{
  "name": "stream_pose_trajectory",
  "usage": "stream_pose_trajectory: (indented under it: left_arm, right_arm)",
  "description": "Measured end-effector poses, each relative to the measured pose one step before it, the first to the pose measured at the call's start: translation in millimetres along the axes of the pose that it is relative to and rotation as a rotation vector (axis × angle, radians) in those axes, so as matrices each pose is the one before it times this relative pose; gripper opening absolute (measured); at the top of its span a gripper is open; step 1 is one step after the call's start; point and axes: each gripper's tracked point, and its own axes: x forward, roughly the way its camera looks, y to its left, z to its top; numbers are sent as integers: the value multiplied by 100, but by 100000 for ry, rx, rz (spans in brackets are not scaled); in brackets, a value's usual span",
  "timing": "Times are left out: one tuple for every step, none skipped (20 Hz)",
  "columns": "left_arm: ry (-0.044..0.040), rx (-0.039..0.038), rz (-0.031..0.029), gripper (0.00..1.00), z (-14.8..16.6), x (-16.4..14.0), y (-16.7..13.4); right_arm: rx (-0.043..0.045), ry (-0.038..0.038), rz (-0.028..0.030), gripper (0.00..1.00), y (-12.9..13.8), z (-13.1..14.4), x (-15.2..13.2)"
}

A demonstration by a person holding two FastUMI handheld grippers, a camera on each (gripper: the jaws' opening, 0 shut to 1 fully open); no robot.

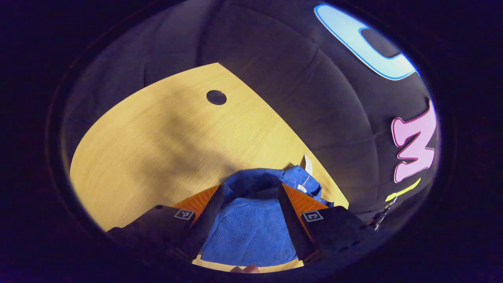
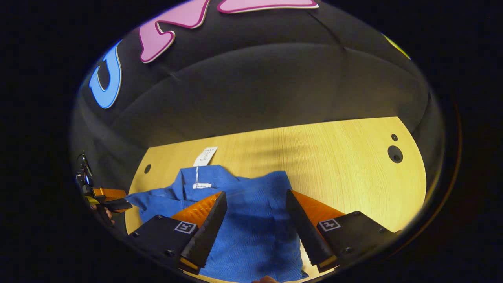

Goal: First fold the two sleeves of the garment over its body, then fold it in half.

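Pale wood makes up the counter [image 2: 346, 173], bare apart from a few round holes and the blue garment [image 2: 251, 220] lying on its near part. In the right gripper view the knit spreads flat below the camera, collar and a white tag [image 2: 205, 156] pointing toward the far edge. The right gripper [image 2: 255, 216] hangs above the cloth with its fingers spread wide and nothing between them but the fabric underneath; whether they touch it I cannot tell. At the left rim of that view the other gripper shows small, close to the garment's edge.

In the left gripper view the left gripper [image 1: 251, 200] also stands with fingers parted, blue knit lying between and beneath them, bunched into a hump just past the tips.

Judging by the lay, a sleeve fold is in hand. To do it well, each gripper should pinch a sleeve near its cuff, lift just enough to clear the body, carry it inward, and lay it flat without dragging the bunched collar area.
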Motion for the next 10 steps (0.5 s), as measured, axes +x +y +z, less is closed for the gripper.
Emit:
stream_pose_trajectory:
  left_arm:
    - [-2741,2172,-194,83,285,-504,-504]
    - [-2192,2032,-97,83,306,-728,-752]
    - [-1899,2317,-262,83,-9,-979,-556]
    - [-1509,2415,75,83,86,-790,-504]
    - [-1479,2905,546,83,-115,-981,-193]
    - [-1983,3296,571,84,17,-849,-355]
    - [-2024,3726,644,84,-7,-1054,-435]
    - [-2294,3824,799,84,-102,-919,-464]
    - [-2389,3784,194,84,-122,-984,-620]
    - [-2110,3673,410,85,-43,-1078,-624]
  right_arm:
    - [-1391,-3629,-165,97,188,862,-518]
    - [-1252,-4085,311,96,432,1079,-753]
    - [-691,-2645,113,97,259,767,-929]
    - [-47,-2632,1102,96,281,897,-1048]
    - [-243,-1148,-336,97,31,476,-957]
    - [-1179,-792,-863,96,-201,169,-1111]
    - [-2132,-2078,-1501,97,-233,415,-953]
    - [-2575,-3865,-1673,97,-156,684,-1228]
    - [-2931,-3345,-1300,97,-58,552,-1490]
    - [-2686,-2758,-823,96,52,378,-1501]
